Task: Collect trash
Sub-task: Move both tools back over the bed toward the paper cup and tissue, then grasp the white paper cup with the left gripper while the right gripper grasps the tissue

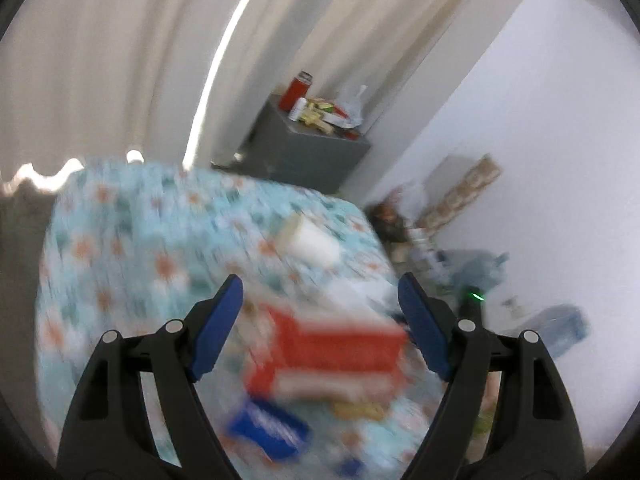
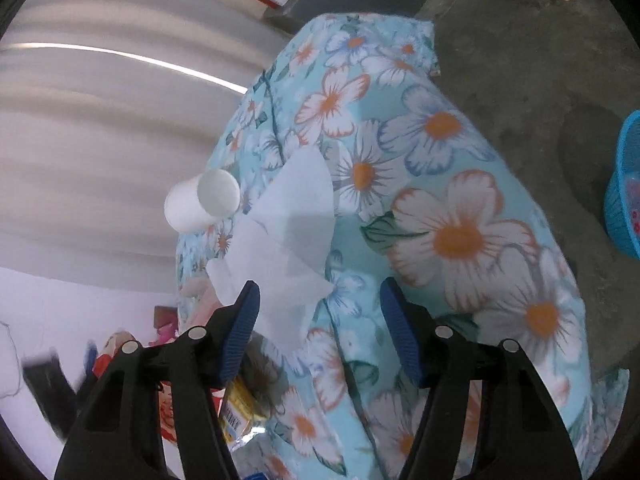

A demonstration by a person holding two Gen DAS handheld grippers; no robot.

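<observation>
A table with a floral blue cloth carries the trash. In the right wrist view a white tissue lies flat on the cloth and a white paper cup lies on its side at the table's edge. My right gripper is open just above the near end of the tissue. A yellow wrapper lies under its left finger. In the blurred left wrist view a red and white box lies between the fingers of my open left gripper, with a blue wrapper nearer and the cup beyond.
A blue basket stands on the concrete floor at the right. A grey cabinet with a red flask and clutter stands by the curtain. Bags and bottles lie along the white wall.
</observation>
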